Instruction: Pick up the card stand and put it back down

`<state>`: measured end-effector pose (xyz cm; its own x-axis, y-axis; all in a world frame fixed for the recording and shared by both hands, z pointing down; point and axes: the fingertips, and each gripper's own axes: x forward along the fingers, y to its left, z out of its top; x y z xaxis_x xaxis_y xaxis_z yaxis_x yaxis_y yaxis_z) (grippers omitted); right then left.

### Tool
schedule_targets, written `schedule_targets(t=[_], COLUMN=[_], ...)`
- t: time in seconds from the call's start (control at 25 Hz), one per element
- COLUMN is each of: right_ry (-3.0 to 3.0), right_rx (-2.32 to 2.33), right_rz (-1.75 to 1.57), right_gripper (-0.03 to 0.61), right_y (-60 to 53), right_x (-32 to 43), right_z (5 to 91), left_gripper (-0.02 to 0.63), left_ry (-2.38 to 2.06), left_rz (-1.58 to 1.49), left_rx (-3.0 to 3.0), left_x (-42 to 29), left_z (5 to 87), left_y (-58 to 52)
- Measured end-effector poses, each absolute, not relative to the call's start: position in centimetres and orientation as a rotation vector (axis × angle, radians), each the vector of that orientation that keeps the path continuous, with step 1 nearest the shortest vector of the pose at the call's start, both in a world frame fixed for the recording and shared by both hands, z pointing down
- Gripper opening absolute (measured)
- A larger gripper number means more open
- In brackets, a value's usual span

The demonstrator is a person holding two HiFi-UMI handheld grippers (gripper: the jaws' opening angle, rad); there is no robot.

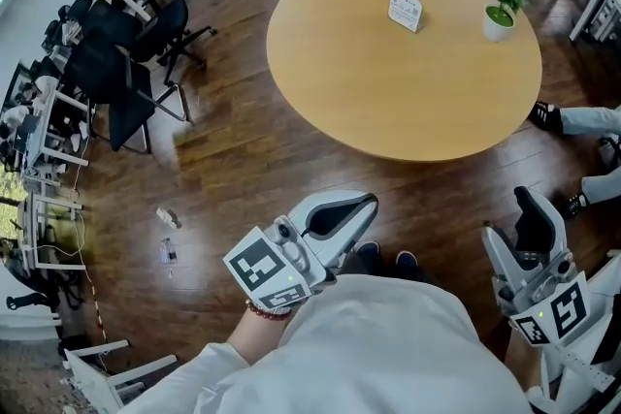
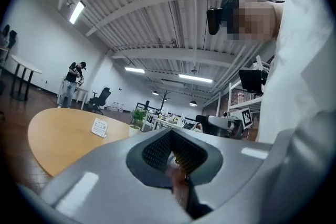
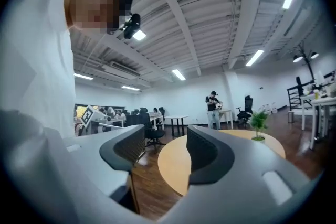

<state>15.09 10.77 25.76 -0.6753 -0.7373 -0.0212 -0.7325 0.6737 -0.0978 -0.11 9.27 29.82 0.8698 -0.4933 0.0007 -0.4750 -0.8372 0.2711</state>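
Note:
The white card stand (image 1: 405, 10) stands upright on the round wooden table (image 1: 388, 102), toward its far side; a small potted plant (image 1: 505, 0) is to its right. In the left gripper view the card stand (image 2: 100, 127) and plant (image 2: 138, 117) show far off, beyond the jaws. My left gripper (image 1: 354, 206) hovers over the floor, short of the table's near edge, its jaws shut with nothing between them (image 2: 170, 132). My right gripper (image 1: 529, 208) is held low at the right, also off the table. Its jaws stand open and empty (image 3: 165, 139), with the table (image 3: 231, 155) ahead.
Black office chairs (image 1: 126, 63) and desks crowd the left side. A seated person's shoes (image 1: 558, 116) are by the table's right edge. Small items (image 1: 167, 218) lie on the wooden floor at left. Another person (image 3: 212, 110) stands far across the room.

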Motion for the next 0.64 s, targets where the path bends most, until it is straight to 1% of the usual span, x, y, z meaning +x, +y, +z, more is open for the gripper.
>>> schedule_targets(t=[0.16, 0.36, 0.52, 0.64], right_ry=[2.911, 2.950, 2.982, 2.975], right_rx=[-1.091, -1.049, -1.065, -1.112], right_rz=[0.008, -0.018, -0.015, -0.112], right_gripper=[0.256, 0.256, 0.253, 0.252], right_y=[11.7, 12.4, 13.2, 13.8], right_x=[12.2, 9.4, 9.9, 11.1], right_z=[25.2, 26.4, 26.8, 27.1], left_gripper=[0.003, 0.003, 0.002, 0.003], left_ry=[-0.733, -0.648, -0.588, -0.565], left_rz=[-0.093, -0.101, -0.109, -0.032], left_rx=[2.754, 2.915, 2.961, 2.962], left_x=[0.1, 1.4, 3.9, 5.8], left_z=[30.8, 27.5, 25.6, 26.3], left_y=[10.0, 10.6, 11.9, 12.4])
